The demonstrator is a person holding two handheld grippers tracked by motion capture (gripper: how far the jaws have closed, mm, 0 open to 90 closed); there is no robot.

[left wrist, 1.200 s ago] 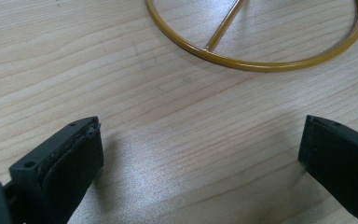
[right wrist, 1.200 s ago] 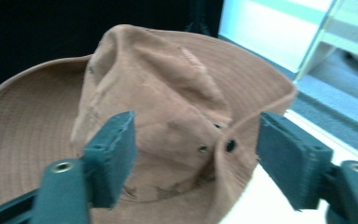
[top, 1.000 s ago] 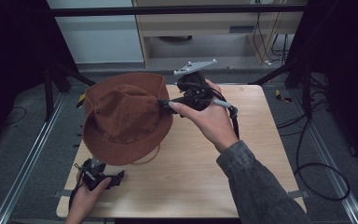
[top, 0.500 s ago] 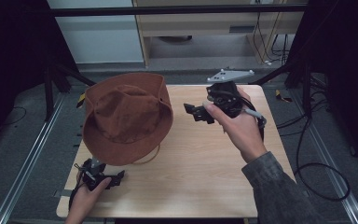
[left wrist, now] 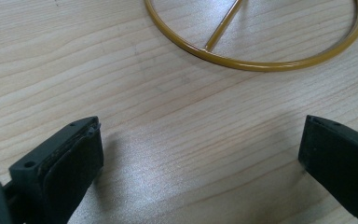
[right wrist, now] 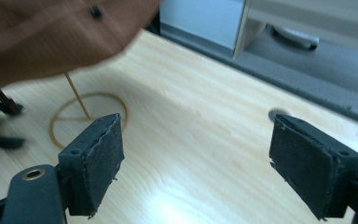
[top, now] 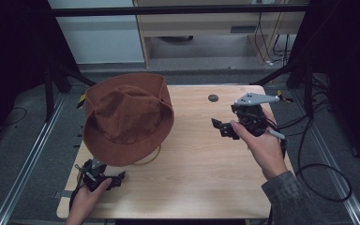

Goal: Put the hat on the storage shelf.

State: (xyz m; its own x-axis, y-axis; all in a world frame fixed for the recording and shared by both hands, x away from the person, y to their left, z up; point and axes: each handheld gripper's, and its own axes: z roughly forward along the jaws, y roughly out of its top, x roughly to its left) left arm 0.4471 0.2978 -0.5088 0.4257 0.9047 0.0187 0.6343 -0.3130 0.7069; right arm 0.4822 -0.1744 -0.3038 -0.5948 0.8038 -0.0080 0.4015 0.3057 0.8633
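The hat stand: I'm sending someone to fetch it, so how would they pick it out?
On the wooden table, look at the left half, under the brown hat. The hat stand is a thin yellow wire ring with a rod rising from it, its base peeking out below the brim.

right tool (top: 222, 127) | now well clear of the brown hat (top: 126, 119), no longer at its brim | drawn back toward the counter's (top: 197, 159) right side | jaws apart, empty

A light wooden table (top: 206, 164) carries a brown hat (top: 126, 117) on its wire stand (left wrist: 256, 35).
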